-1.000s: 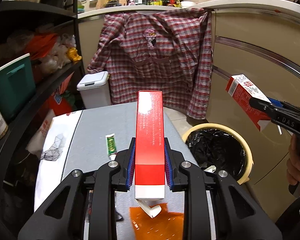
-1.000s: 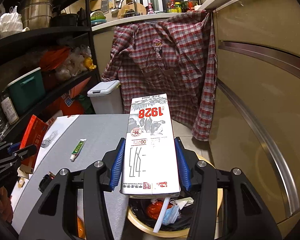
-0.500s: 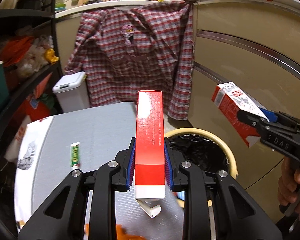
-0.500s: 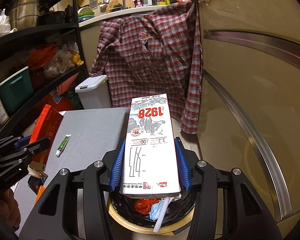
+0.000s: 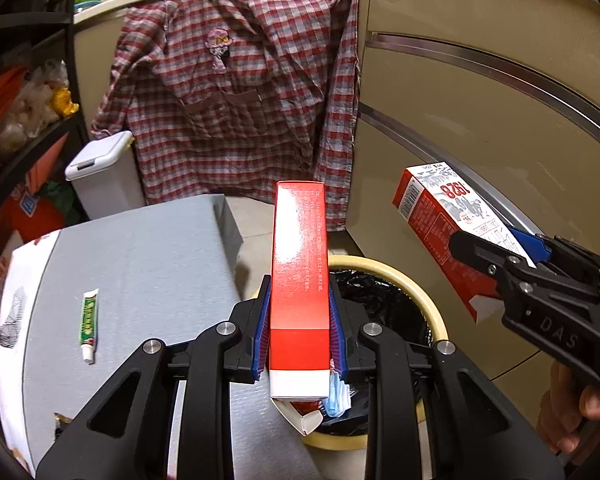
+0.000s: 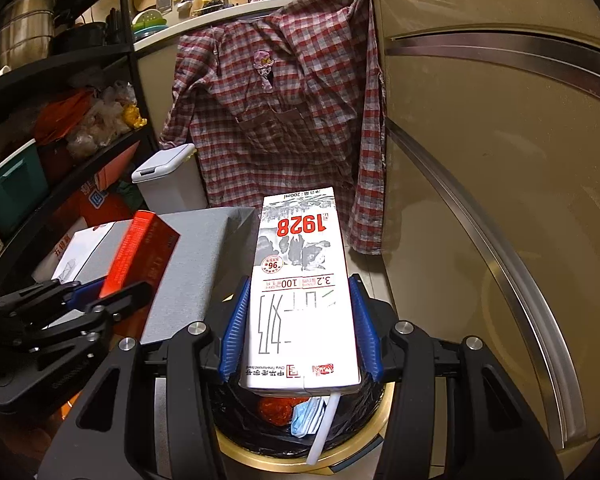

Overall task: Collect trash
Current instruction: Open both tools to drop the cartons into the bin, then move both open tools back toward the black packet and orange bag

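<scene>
My left gripper (image 5: 299,332) is shut on a long red box (image 5: 298,280) and holds it over the near rim of the round bin (image 5: 428,304) lined with a black bag. My right gripper (image 6: 300,328) is shut on a white milk carton (image 6: 300,280) marked 1928, with a straw hanging from it, directly above the bin (image 6: 340,454). The bin holds red trash and a blue face mask (image 6: 306,418). The carton (image 5: 440,216) and right gripper (image 5: 512,256) show at right in the left wrist view. The red box (image 6: 140,252) and left gripper (image 6: 96,300) show at left in the right wrist view.
A green toothpaste tube (image 5: 89,324) lies on the grey table (image 5: 140,264). A white paper bag (image 5: 16,292) lies at its left edge. A white pedal bin (image 5: 100,172) and hanging plaid shirt (image 5: 240,100) stand behind. Shelves (image 6: 60,128) are left, cabinet fronts (image 6: 500,160) right.
Both grippers have moved right toward the bin with their loads. The left gripper's red box has gone from above the table to above the bin's rim; the carton sits over the bin's opening.
</scene>
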Tool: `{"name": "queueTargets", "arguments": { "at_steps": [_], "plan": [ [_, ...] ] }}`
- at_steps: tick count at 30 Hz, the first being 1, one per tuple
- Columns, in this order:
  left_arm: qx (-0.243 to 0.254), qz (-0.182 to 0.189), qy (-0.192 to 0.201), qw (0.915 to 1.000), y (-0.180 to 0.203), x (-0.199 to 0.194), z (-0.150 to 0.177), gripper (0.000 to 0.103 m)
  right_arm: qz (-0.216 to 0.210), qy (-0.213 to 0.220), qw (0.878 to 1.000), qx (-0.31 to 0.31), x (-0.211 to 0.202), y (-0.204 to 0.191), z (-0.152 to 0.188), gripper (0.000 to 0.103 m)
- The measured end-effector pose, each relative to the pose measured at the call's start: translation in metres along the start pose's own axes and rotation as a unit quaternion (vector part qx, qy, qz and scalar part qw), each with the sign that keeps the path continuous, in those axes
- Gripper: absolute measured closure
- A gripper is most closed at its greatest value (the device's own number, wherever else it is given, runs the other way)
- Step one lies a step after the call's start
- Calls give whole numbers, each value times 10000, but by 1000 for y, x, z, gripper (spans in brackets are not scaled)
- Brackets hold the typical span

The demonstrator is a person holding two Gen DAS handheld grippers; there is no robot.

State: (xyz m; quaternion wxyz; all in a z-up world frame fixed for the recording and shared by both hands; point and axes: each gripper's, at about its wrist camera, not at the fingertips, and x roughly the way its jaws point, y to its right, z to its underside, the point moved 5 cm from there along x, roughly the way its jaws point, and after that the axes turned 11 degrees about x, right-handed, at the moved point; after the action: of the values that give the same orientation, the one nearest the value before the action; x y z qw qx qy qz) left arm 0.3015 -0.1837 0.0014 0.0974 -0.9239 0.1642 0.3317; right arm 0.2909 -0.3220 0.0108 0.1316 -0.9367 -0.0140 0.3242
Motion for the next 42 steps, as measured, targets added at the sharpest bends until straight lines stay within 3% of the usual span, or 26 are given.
{"name": "queueTargets", "arguments": {
  "at_steps": [8,9,10,11,15,19,24,35,42],
  "plan": [
    [31,56,-53,10000,8,10,-8,77,135,-3,9999,30,7,8,-1,53],
    [17,68,-83,9999,8,11,-9,66,158,-28,9999,21,8,9,0,44],
    [-1,90,-112,9999,7,13,-11,48,156,-35,9999,21,8,7,0,38],
    [-36,84,-124,9999,6,12,-12,47,156,-29,9999,22,8,8,0,38],
    [-62,72,-57,9999,1,8,-14,47,190,67,9997,137,5,11,-2,38],
    [25,37,69,10000,-3,-2,-13,57,103,115,9994,314,1,15,-5,38],
    [22,-32,253,9997,-15,-23,-10,59,44,130,9994,302,-1,9,-3,38],
    [-71,-364,546,9978,-84,-100,18,59,-143,352,9993,-57,-29,-32,8,40],
    [-51,-709,613,9956,-140,-147,46,59,-486,314,9983,-90,-57,-62,30,60]
  ]
}}
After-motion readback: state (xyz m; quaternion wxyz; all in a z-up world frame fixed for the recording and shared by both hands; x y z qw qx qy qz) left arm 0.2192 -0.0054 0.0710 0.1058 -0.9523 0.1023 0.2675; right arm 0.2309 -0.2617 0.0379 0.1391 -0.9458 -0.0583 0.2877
